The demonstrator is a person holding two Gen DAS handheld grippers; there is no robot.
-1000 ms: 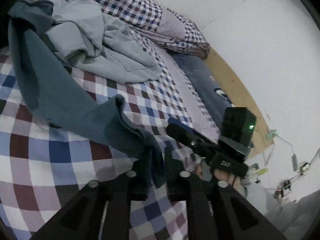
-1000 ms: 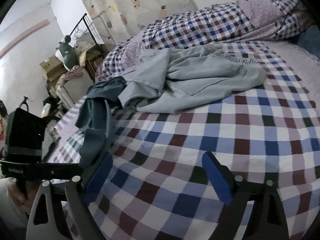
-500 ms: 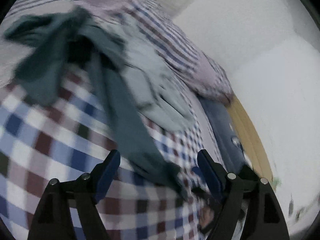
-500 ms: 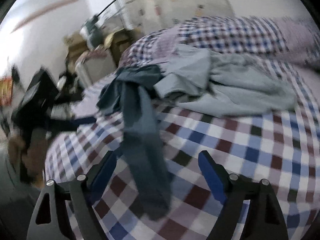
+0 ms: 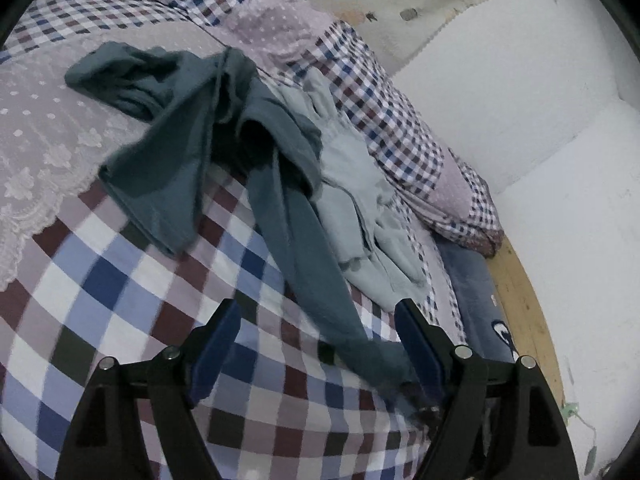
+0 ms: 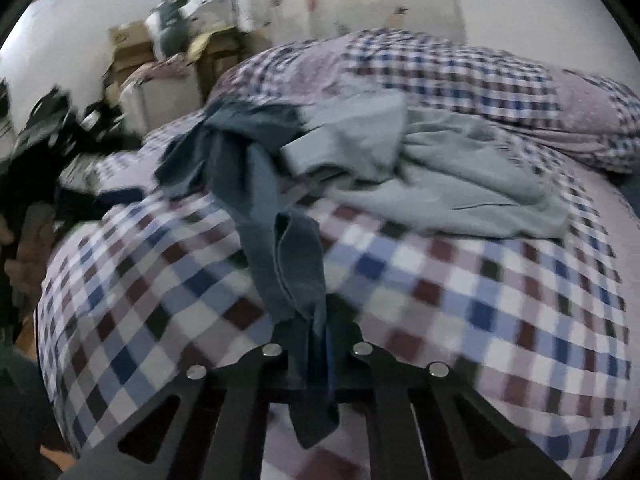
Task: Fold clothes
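A dark teal garment (image 5: 224, 128) lies bunched on the checked bed, one long leg of it stretching toward the bed's near edge. My right gripper (image 6: 318, 344) is shut on the end of that teal garment (image 6: 296, 264), which hangs pinched between its fingers. My left gripper (image 5: 320, 344) is open above the bed, its blue pads on either side of the stretched leg without touching it. A light grey-green garment (image 5: 360, 196) lies crumpled beyond the teal one, also seen as the pale garment (image 6: 452, 172) in the right wrist view.
The checked bedsheet (image 5: 120, 288) covers the bed, with a lace-trimmed pink cover (image 5: 36, 128) at left and checked pillows (image 5: 400, 120) by the wall. A dark blue cloth (image 5: 476, 292) and wooden bed edge (image 5: 524, 304) lie at right. Boxes and clutter (image 6: 152, 64) stand beyond the bed.
My left gripper let go of the teal garment's end and opened. My right gripper, open a second ago, has shut on that end.
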